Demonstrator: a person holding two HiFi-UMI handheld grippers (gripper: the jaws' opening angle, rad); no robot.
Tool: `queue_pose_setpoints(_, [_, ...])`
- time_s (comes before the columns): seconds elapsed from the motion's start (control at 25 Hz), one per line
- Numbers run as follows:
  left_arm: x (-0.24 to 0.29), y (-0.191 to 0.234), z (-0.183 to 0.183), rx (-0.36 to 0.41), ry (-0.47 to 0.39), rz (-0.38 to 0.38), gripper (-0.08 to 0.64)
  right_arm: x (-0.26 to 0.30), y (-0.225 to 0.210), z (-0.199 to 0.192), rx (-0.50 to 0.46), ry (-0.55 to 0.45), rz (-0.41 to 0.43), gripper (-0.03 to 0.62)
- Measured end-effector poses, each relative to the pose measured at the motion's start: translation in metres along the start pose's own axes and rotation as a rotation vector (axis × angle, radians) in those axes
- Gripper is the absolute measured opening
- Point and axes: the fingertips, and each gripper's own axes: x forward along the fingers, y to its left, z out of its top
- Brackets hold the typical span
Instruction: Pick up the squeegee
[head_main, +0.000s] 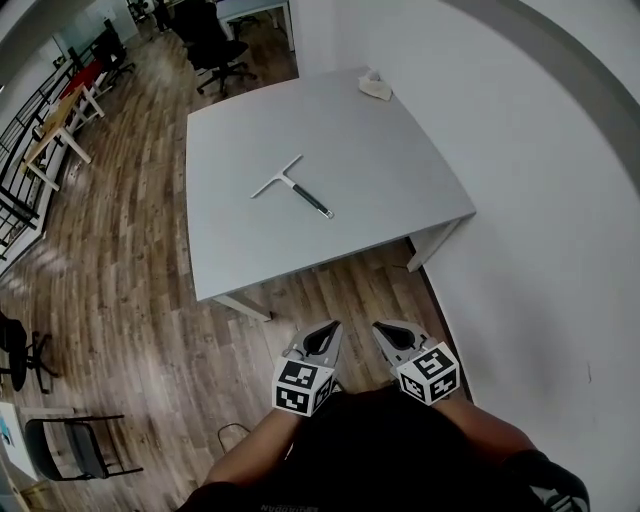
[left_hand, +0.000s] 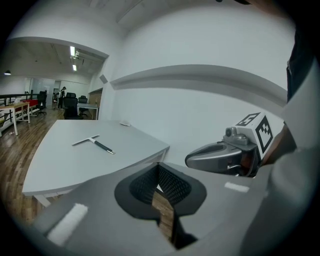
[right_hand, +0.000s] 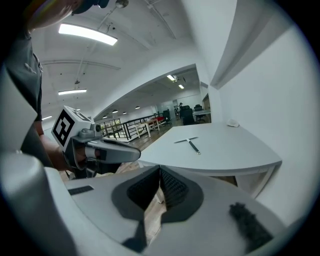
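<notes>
Squeegee (head_main: 293, 188) lies flat near the middle of the grey tabletop (head_main: 400, 180). It is a T shape, with a thin pale blade bar across one end and a straight handle that is silvery by the bar and black along the grip. The grip end angles toward the tabletop's near edge. A small pale crumpled thing (head_main: 375, 87) sits at the far corner, well apart from it. The left gripper (left_hand: 158, 169) and right gripper (right_hand: 160, 172) are held side by side over the wooden floor (head_main: 150, 300), short of the tabletop's near edge. Each has its jaws pressed together with nothing between them. The squeegee lies ahead of both pairs of jaws, well apart from them and touched by neither.
</notes>
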Motion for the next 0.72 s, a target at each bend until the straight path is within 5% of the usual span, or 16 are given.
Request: queue_pose_setpoints(0.72, [-0.076, 0.106, -0.028, -0.083, -0.062, 0.117, 0.008, 0.09, 0.075, 0.025, -0.086, 0.065, 0.09, 0.006])
